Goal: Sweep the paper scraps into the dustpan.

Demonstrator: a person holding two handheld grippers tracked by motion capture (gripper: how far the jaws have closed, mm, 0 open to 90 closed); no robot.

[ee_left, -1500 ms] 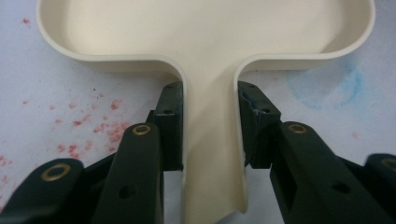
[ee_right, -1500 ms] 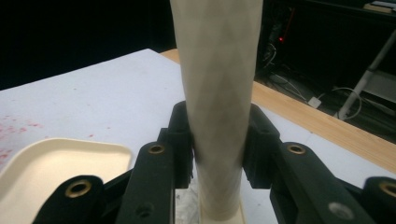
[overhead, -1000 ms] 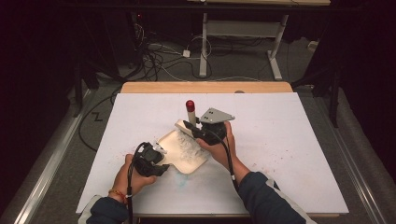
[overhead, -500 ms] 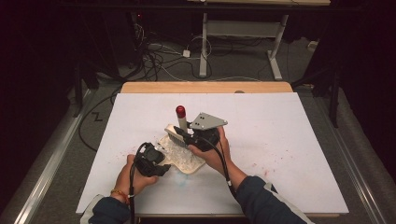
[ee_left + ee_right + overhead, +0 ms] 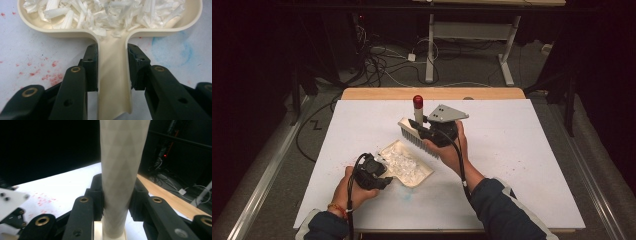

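A cream dustpan (image 5: 412, 174) lies flat on the white table, holding a heap of white shreds (image 5: 105, 12). My left gripper (image 5: 382, 173) is shut on the dustpan's handle (image 5: 113, 82), one jaw on each side. My right gripper (image 5: 420, 128) hangs above the table behind the pan, shut on the pale handle (image 5: 122, 170) of a brush. The handle stands upright with its red tip (image 5: 418, 100) on top, and the bristle head (image 5: 416, 137) sits below the jaws, apart from the pan.
The white table cover (image 5: 522, 150) carries red specks (image 5: 50, 77) and a faint blue smear (image 5: 172, 50) near the pan. A wooden strip (image 5: 432, 93) edges the far side. Cables (image 5: 382, 60) and desk legs (image 5: 430, 50) stand on the floor beyond.
My right gripper has carried the brush from the dustpan's back edge up and to the right, away from the pan. The left gripper and dustpan have barely moved.
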